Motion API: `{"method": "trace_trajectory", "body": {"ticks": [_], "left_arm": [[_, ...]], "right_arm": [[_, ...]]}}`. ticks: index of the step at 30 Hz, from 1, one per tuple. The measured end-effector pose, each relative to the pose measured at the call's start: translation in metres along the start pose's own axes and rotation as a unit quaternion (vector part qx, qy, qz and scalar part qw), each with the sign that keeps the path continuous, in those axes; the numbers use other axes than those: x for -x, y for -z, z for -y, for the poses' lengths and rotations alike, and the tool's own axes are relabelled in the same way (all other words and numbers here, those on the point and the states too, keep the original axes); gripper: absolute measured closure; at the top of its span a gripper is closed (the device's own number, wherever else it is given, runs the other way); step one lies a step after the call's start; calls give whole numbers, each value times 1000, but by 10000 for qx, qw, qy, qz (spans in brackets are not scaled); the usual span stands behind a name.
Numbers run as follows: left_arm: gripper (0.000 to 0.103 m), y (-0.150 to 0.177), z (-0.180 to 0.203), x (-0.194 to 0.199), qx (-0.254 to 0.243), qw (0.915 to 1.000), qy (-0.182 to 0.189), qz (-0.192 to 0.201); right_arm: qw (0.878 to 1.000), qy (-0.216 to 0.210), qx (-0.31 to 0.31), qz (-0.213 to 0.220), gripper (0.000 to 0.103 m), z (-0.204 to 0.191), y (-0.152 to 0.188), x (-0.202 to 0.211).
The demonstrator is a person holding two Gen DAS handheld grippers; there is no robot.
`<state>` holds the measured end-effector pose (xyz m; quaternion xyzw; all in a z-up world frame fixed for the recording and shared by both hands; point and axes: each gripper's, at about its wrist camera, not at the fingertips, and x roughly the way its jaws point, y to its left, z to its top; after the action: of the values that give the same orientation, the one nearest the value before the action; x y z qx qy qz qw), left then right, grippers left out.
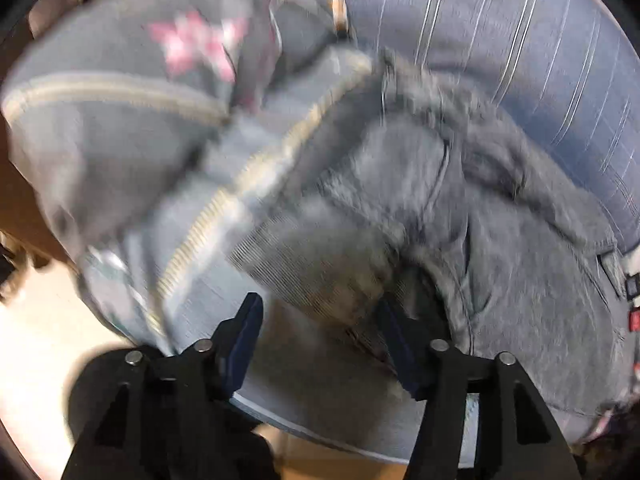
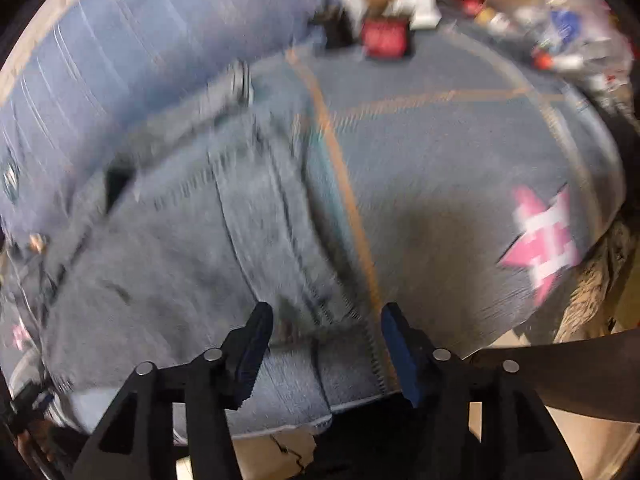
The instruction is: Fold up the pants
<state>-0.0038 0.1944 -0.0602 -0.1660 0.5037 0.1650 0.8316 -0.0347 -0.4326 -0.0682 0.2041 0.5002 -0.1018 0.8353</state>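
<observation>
Grey-blue denim pants [image 1: 500, 240] lie crumpled on a blue striped cloth [image 1: 520, 40]; both views are motion-blurred. My left gripper [image 1: 320, 320] is open, its fingers [image 1: 248, 320] spread just over a dark folded part of the pants near the front edge. In the right wrist view the pants [image 2: 180, 240] lie to the left, with the waistband and a button at the upper left. My right gripper [image 2: 326, 320] is open, its fingertips [image 2: 394, 328] on either side of a seam near the pants' lower edge. Neither gripper holds anything.
A blue-grey quilted cushion with a pink star [image 1: 196, 44] lies at the left; it also shows in the right wrist view [image 2: 540, 236]. Red and white clutter [image 2: 388, 36] sits at the far edge. The surface's front edge [image 2: 280, 428] drops to a pale floor.
</observation>
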Motion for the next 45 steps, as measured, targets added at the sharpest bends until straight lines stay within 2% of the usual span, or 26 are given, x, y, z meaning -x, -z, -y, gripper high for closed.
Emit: {"method": "trace_trajectory", "body": {"ticks": [2,4,6,8,10,11,12,13,14,15,16,18,21,25,29,30,31,32,34,35,38,42,44,45], "left_arm": [[35,-6,8,20,-117,9991,15,405],[29,-13,17,30,-298,9968,153,722],[22,-14,35,32,-629,9931,303,947],[19,-6,52,20,-915,9908,398,917],[17,2,59,-9,-1104,9923,197,527],[17,6,59,-41,-1176,9930,-44,-100],[14,7,55,-51,-1077,9938,13,-266],[14,7,47,-45,-877,9960,181,-63],[14,4,43,-40,-772,9967,223,-88],[14,-3,43,-36,-743,9965,331,-172],[14,-10,42,-30,-708,9966,406,-77],[14,-30,45,-13,-715,9952,547,390],[14,-70,55,-10,-747,9924,663,716],[14,-124,49,-50,-182,9939,1043,305],[15,-139,60,-91,-56,9963,854,-6],[15,-141,63,-106,-90,9964,824,-179],[16,-141,64,-111,-82,9959,848,-295],[30,-141,65,-121,-85,9957,837,-398],[40,-141,71,-130,-234,9969,669,-329],[48,-140,74,-128,-331,9972,602,-300],[62,-140,82,-122,-551,9973,427,-213],[67,-142,80,-108,-605,9972,428,-53],[66,-141,79,-114,-607,9973,386,-162],[63,-144,77,-119,-678,9967,337,-278]], "right_arm": [[9988,-144,-134,445,39,-1,-14,24],[9958,-585,-43,703,33,-16,-31,38],[9906,-1204,113,646,30,-33,-37,33],[9878,-1501,226,337,27,-45,-38,12],[9922,-1218,218,-126,27,-43,-32,-24],[9947,-903,88,-492,27,-36,-28,-47],[9949,-888,40,-475,27,-33,-26,-51],[9953,-890,61,-376,27,-35,-27,-44],[9952,-871,111,-434,27,-41,-31,-34],[9950,-919,174,-362,27,-46,-37,-25],[9948,-967,273,-181,27,-52,-44,-15],[9943,-965,439,64,27,-67,-66,-5],[9936,-1009,475,177,27,-86,-101,-18],[9961,-510,696,197,27,-107,-153,-65],[9971,-211,724,-77,28,-113,-173,-110],[9965,-154,809,-144,31,-113,-174,-119],[9957,-102,899,-209,43,-116,-173,-127],[9946,35,1014,-204,57,-119,-171,-130],[9912,252,1284,-218,75,-127,-170,-131],[9892,328,1407,-267,79,-132,-171,-130],[9767,767,2000,-131,81,-154,-170,-118],[9584,1255,2519,485,81,-167,-159,-76],[9603,1273,2476,203,80,-156,-151,-83],[9602,1303,2463,-183,77,-147,-145,-103]]}}
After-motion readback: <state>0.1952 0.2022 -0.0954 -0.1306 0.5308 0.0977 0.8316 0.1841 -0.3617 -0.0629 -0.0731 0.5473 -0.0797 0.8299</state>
